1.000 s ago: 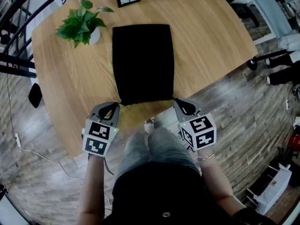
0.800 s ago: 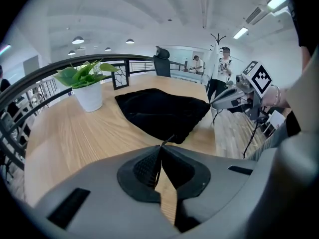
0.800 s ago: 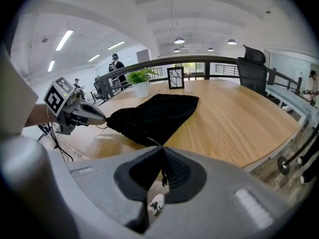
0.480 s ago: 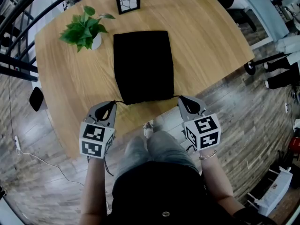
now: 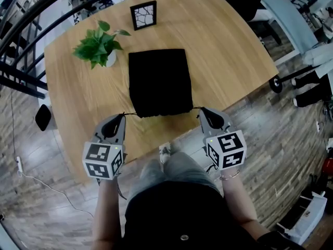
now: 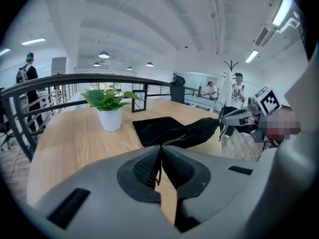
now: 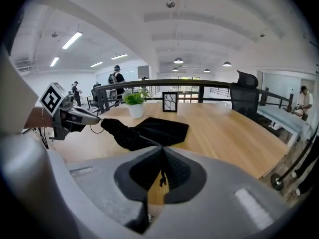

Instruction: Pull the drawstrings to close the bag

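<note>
A black drawstring bag (image 5: 158,80) lies flat on the round wooden table (image 5: 229,61), its gathered mouth toward the near edge. My left gripper (image 5: 122,116) sits just left of the mouth, shut on the left drawstring (image 5: 130,114), which runs taut to the bag. On the other side my right gripper (image 5: 204,110) is shut on the right drawstring (image 5: 196,108). In the left gripper view the cord (image 6: 160,156) is pinched between the pads and the bag's mouth (image 6: 199,131) is bunched and lifted. The right gripper view shows the cord (image 7: 160,176) in the pads and the bunched bag (image 7: 129,133).
A potted green plant (image 5: 100,45) stands at the table's far left and a small framed picture (image 5: 143,15) at the back. Black railings (image 5: 31,20) curve around the table. The person's legs are below the near edge, over wooden floor (image 5: 291,134).
Both grippers have risen and moved apart, away from the bag's corners, drawing the cords taut. The bag's mouth has narrowed and gathered.
</note>
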Demonstrator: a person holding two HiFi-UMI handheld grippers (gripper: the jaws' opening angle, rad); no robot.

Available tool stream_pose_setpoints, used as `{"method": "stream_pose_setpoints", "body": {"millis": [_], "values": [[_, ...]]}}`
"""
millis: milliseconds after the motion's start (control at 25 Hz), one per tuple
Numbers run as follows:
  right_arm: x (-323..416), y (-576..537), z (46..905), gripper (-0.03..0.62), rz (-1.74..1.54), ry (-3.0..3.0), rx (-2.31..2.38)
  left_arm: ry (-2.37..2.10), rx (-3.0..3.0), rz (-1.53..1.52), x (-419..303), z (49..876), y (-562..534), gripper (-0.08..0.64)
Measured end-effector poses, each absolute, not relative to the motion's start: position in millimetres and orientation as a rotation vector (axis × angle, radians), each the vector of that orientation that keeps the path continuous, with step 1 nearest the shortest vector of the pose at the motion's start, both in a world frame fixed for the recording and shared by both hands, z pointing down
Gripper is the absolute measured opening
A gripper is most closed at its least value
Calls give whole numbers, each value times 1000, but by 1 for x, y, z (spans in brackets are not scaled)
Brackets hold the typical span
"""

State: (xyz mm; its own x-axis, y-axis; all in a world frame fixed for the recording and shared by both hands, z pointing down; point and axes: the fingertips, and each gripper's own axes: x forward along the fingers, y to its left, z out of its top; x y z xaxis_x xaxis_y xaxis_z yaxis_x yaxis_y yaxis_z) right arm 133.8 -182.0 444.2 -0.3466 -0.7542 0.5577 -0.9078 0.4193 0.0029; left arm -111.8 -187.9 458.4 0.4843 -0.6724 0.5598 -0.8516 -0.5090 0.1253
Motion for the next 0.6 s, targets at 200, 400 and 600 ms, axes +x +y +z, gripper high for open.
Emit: {"method": "stream_pose_setpoints", "body": {"millis": [200, 400, 600], "values": [[138, -193, 427, 2, 374, -2219, 1481, -1329, 2359, 587, -114, 443, -195, 25], [138, -202, 411, 2, 343, -2249, 1504, -1404, 2362, 536, -119, 426, -203, 25], [140, -210, 398, 0, 321, -2275, 1521, -1464, 2355, 487, -125, 415, -207, 25]]}}
